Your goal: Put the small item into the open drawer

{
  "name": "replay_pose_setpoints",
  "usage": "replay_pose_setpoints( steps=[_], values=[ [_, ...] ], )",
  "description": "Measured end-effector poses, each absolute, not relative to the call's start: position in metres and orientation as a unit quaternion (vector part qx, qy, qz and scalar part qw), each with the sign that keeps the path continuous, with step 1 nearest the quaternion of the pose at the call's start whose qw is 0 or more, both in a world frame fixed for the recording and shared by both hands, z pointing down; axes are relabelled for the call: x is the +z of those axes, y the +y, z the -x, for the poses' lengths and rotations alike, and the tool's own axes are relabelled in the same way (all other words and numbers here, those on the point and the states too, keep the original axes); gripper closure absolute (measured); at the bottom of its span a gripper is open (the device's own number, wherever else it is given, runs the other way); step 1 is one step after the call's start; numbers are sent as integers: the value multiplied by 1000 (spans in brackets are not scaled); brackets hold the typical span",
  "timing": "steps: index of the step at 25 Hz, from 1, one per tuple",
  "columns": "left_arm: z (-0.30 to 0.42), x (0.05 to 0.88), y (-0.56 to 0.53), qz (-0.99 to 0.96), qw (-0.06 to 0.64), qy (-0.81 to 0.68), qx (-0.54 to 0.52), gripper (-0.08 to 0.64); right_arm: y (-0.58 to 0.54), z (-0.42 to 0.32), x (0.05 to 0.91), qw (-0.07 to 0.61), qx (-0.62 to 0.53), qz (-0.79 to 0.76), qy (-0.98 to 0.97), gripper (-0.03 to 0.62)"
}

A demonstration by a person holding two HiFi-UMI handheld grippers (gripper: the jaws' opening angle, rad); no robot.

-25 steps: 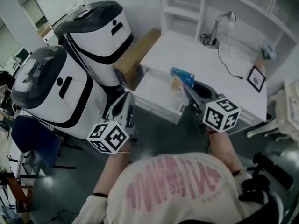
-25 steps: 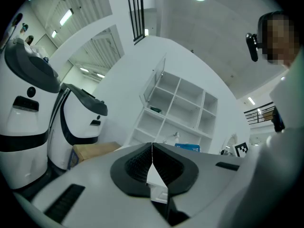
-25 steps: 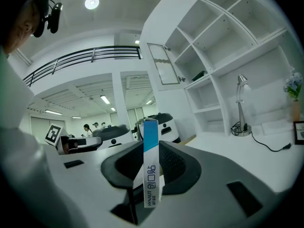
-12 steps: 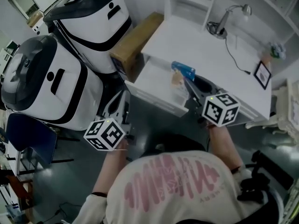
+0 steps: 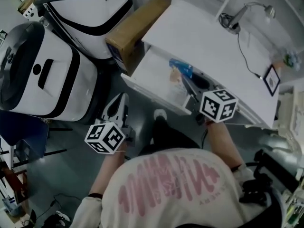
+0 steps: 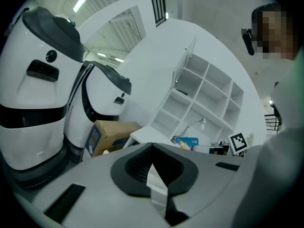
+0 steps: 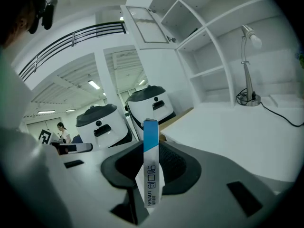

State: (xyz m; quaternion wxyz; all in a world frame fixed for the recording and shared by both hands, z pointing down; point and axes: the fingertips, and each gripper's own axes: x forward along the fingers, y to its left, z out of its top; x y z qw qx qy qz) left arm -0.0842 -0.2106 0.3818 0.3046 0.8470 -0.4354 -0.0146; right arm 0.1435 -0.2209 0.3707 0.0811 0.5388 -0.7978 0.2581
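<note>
- Two jaws of the left gripper (image 6: 154,177) are pressed together with nothing between them, off to the side of the desk.
- Open drawer (image 5: 151,75) has not yet received the box.
- Right gripper (image 5: 189,83) clamps the small blue-and-white box (image 7: 150,170) over the drawer; lowering and release remain.

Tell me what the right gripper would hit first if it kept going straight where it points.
Probably the open drawer, under the small box held in the right gripper; beyond it, the cardboard box. Depth is unclear.
</note>
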Motion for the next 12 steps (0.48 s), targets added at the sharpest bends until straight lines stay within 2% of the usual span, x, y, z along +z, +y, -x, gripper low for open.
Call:
replay_pose_setpoints(
  steps=[12],
  values=[
    [98,447,-236,-807,355,-471,36,531,-280,-131,446,156,298,-499,-799,483]
  ],
)
